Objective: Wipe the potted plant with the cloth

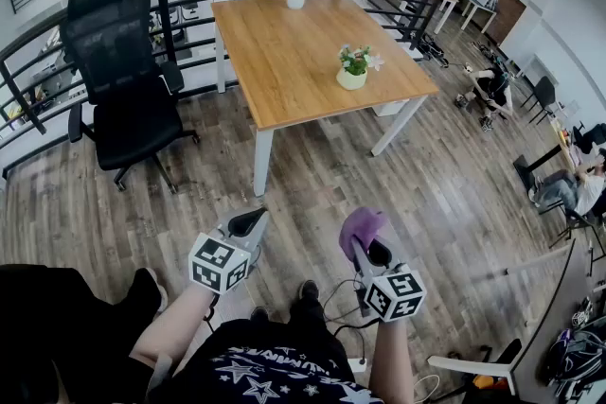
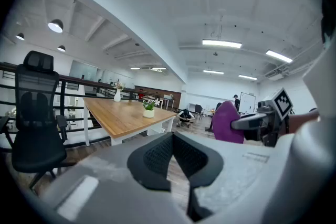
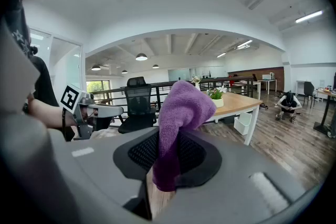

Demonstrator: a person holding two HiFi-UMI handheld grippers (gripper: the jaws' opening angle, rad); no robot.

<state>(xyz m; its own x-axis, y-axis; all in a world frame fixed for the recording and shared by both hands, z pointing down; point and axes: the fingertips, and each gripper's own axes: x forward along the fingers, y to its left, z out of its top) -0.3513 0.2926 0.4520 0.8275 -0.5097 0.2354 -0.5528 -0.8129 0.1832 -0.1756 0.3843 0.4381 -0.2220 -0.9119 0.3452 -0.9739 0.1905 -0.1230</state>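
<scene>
Sticking up from the clamped right tongs [image 3: 164, 162] is the cloth [image 3: 181, 110].

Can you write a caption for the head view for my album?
The right gripper grips the cloth, the left gripper is shut and empty, the potted plant ahead on the table.

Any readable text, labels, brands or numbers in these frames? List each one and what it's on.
Nothing legible.
White lettering on the person's black star-print shirt: too blurred to read.
Black-and-white marker cubes on the left tool and right tool: square patterns only, no characters.
</scene>
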